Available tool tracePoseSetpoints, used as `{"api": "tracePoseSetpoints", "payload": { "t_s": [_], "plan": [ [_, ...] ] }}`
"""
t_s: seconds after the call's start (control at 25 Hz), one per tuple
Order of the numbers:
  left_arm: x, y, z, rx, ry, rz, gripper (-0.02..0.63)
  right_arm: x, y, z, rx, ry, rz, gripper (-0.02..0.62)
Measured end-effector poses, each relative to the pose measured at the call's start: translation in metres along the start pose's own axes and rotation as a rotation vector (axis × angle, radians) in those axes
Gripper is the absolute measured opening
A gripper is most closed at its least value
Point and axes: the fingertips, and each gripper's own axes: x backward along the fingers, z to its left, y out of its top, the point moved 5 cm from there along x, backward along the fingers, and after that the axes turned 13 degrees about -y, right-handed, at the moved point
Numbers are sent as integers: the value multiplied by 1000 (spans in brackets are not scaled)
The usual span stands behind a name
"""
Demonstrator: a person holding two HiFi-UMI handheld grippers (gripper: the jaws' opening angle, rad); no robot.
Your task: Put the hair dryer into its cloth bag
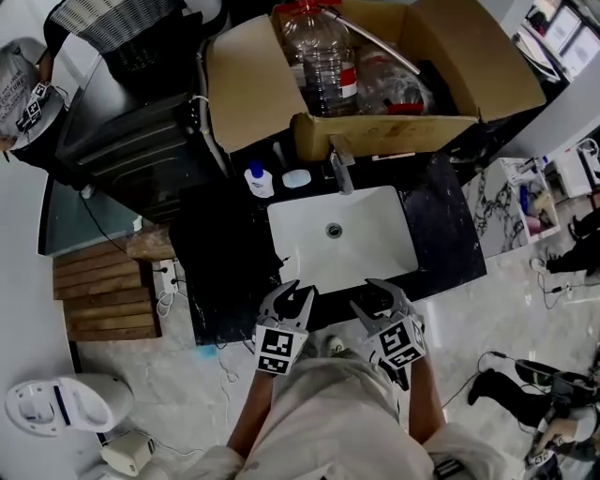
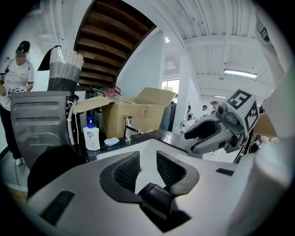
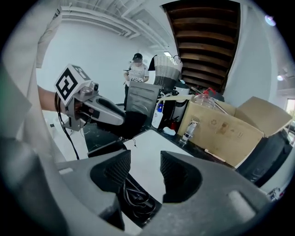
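My left gripper (image 1: pixel 295 289) (image 2: pixel 148 167) hovers at the front edge of the black counter (image 1: pixel 450 234), open with nothing between its pads. A black cloth bag (image 2: pixel 55 161) (image 3: pixel 133 123) lies on the counter left of the white sink (image 1: pixel 309 244), just beyond that gripper. My right gripper (image 1: pixel 368 298) (image 3: pixel 145 170) is open too, over the sink's front rim. A coiled black cord (image 3: pixel 133 200) lies under its jaws, not touched. The hair dryer's body I cannot make out. Each gripper sees the other (image 2: pixel 198 136) (image 3: pixel 99 110) beside it.
An open cardboard box (image 1: pixel 253 84) with plastic bottles (image 1: pixel 323 56) stands behind the tap (image 1: pixel 340 169). A soap dispenser (image 1: pixel 260 180) and a soap bar (image 1: pixel 296 178) sit by the tap. A woven basket (image 1: pixel 112 19) tops a grey appliance at the left. A person (image 3: pixel 137 71) stands behind.
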Motion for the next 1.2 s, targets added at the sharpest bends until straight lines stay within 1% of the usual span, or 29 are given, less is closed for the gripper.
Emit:
{"api": "tracePoseSetpoints", "payload": {
  "t_s": [0.32, 0.56, 0.68, 0.88, 1.2],
  "plan": [
    [-6, -11, -1, 21, -58, 22, 114, -7, -10, 12, 51, 65, 54, 204],
    [-14, -16, -9, 38, -64, 45, 114, -9, -24, 13, 89, 139, 91, 204],
    [-17, -19, -14, 45, -44, 60, 114, -11, -32, 14, 121, 191, 99, 204],
    [-20, -23, -23, 70, 12, 73, 114, -11, -47, 15, 179, 292, 95, 204],
    [-26, -35, -38, 109, 107, 90, 115, -20, -65, 12, 251, 410, 71, 204]
  ]
}}
